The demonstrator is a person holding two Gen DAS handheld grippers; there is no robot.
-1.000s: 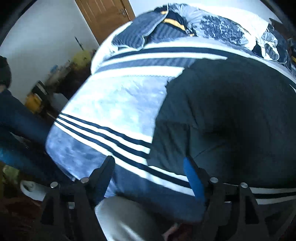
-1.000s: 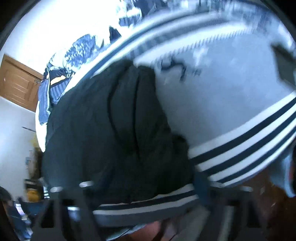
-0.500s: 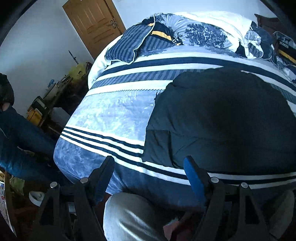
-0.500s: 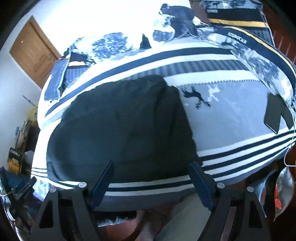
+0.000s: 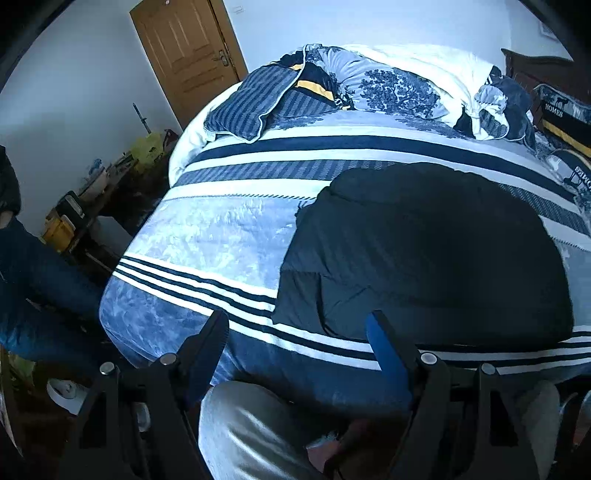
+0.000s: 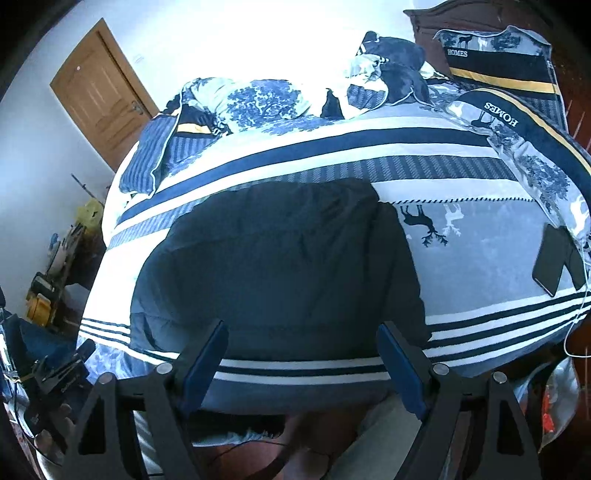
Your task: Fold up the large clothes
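My left gripper (image 5: 297, 341) hangs off the foot of the bed (image 5: 221, 236), jaws spread wide with nothing between them. Just ahead of my right jaw lies the dark folded garment (image 5: 424, 254), flat on the striped blue bedspread. Pillows (image 5: 388, 88) are heaped far ahead; a wooden door (image 5: 184, 55) stands ahead to the left.

A bedroom in a home.

A large bed (image 5: 229, 236) fills both views, spread with a blue-and-white striped cover (image 6: 480, 236) printed with deer. Pillows (image 5: 391, 88) and crumpled bedding are heaped at its head against a dark wooden headboard (image 6: 421, 22). A panelled wooden door (image 5: 184, 55) stands in a plain white wall, and a cluttered side table (image 5: 85, 199) sits beside the bed.
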